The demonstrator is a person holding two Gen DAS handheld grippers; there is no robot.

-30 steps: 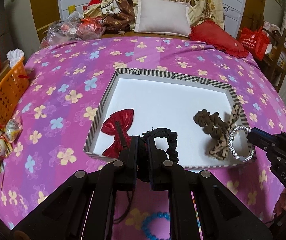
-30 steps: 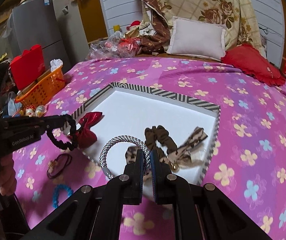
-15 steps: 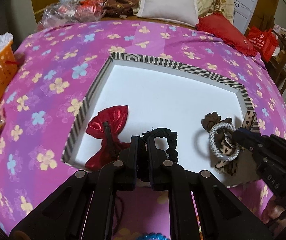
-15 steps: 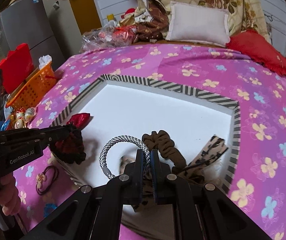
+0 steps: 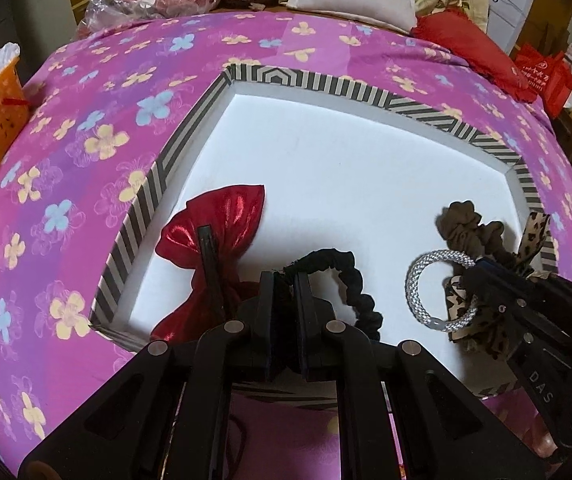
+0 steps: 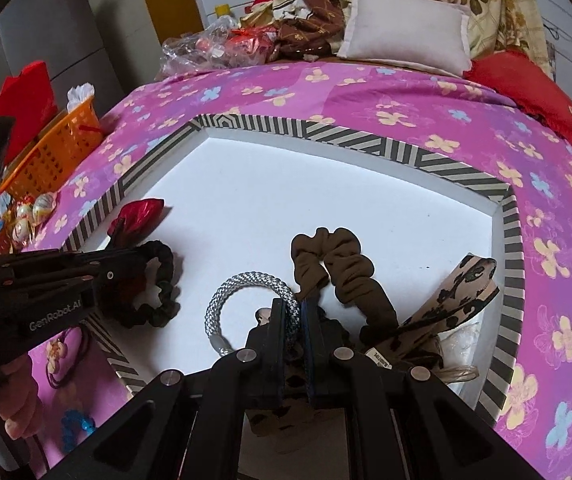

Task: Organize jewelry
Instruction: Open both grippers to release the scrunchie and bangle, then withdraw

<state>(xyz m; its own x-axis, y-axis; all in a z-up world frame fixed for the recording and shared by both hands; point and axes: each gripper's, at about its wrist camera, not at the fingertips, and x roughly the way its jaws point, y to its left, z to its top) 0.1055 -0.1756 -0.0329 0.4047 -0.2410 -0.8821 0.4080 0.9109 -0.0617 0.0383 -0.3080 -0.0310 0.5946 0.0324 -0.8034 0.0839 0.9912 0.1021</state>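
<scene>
1. Black scrunchie is hanging pinched in the left gripper, jaws clamped tight, its loop trailing right over the striped tray floor beside the red bow.
2. Silver bracelet is sitting clamped in the right gripper, ring leaning left, just above the brown scrunchie inside the tray; release is likely coming next.

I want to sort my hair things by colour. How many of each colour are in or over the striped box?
Red bow: 1
Black scrunchie: 1
Brown scrunchie: 1
Silver ring: 1
Leopard-print bow: 1
Total: 5
</scene>
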